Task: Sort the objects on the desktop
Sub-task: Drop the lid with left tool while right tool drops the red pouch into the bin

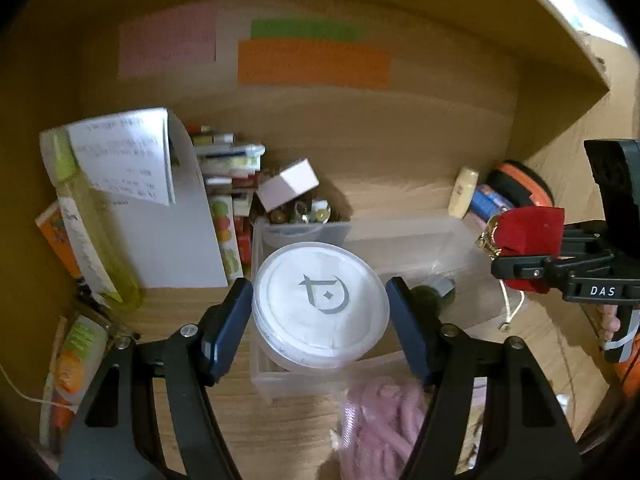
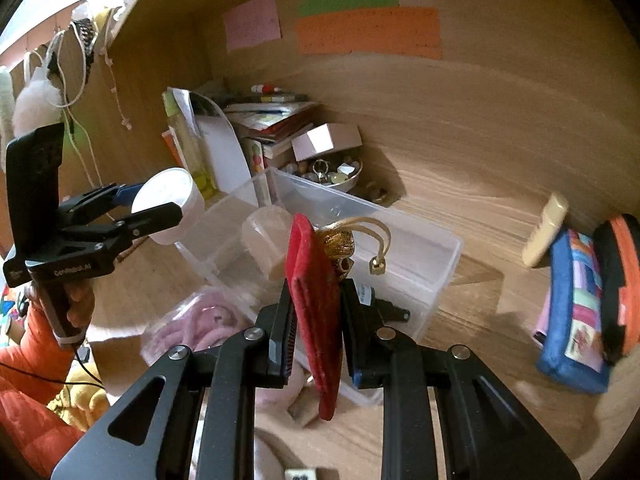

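My left gripper (image 1: 320, 296) is shut on a round white jar (image 1: 320, 304) with a grey logo on its lid, the blue pads (image 1: 232, 316) against its sides. The right wrist view shows that jar (image 2: 168, 200) held in the air by the left gripper (image 2: 148, 208), above the left end of a clear plastic bin (image 2: 412, 240). My right gripper (image 2: 316, 296) is shut on a flat red pouch (image 2: 312, 300) with a gold ornament and cord (image 2: 344, 244), over the bin. From the left wrist it appears at the right (image 1: 528, 252), pouch (image 1: 528, 232) upright.
In the clear bin (image 1: 420, 236) lie a translucent jar (image 2: 268, 236) and a dark bottle (image 2: 384, 312). A bag of pink cord (image 2: 200, 324) lies in front. Behind are a bead bowl (image 2: 328, 172), a pink box (image 2: 324, 140), stacked books (image 2: 264, 116). A blue pencil case (image 2: 572, 308) lies right.
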`<act>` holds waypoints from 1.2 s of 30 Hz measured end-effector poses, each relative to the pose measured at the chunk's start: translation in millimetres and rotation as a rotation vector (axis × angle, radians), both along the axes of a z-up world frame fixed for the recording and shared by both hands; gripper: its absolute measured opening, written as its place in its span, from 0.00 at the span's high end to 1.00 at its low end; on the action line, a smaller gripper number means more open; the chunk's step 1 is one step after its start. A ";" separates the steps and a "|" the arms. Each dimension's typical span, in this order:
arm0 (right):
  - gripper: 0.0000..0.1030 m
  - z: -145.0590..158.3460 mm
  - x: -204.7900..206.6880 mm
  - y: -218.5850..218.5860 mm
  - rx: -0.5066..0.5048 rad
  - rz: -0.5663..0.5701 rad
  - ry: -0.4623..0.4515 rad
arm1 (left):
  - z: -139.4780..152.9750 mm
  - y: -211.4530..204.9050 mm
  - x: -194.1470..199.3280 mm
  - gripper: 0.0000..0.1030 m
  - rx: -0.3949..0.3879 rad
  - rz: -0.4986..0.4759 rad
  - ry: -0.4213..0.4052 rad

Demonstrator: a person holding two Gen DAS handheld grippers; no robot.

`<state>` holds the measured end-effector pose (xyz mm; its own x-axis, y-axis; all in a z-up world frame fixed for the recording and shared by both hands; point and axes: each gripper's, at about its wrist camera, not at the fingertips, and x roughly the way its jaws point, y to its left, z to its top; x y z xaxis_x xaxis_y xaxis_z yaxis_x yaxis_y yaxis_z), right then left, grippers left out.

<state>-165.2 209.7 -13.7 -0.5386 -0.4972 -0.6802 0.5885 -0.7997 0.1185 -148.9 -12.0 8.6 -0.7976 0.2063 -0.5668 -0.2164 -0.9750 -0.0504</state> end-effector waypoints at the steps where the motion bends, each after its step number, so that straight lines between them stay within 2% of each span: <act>1: 0.82 -5.7 -6.3 -3.2 0.004 0.002 -0.014 | -2.9 -0.1 -3.1 0.34 -0.002 0.000 -0.007; 13: 0.82 -49.2 -38.5 -18.2 0.081 0.006 -0.107 | -29.2 6.1 -27.1 0.35 -0.031 -0.029 -0.061; 16: 0.82 -52.4 -37.0 -22.3 0.114 0.007 -0.087 | -29.4 6.5 -29.0 0.41 -0.047 -0.026 -0.051; 22: 0.81 -60.2 -34.0 -34.8 0.185 0.008 -0.052 | -31.5 8.3 -34.5 0.41 -0.052 -0.034 -0.067; 26: 0.80 -60.7 -35.9 -37.9 0.197 -0.012 -0.049 | -27.9 7.6 -32.2 0.41 -0.054 -0.031 -0.059; 29: 0.74 -57.6 -33.7 -37.3 0.221 -0.042 -0.028 | -20.2 7.8 -26.7 0.41 -0.047 -0.030 -0.037; 34: 0.50 -44.2 -18.0 -29.8 0.222 -0.079 0.030 | -7.4 8.8 -18.6 0.34 -0.042 -0.023 -0.012; 36: 0.45 -39.7 -10.5 -26.9 0.235 -0.094 0.061 | -1.7 9.8 -12.5 0.29 -0.044 -0.017 0.001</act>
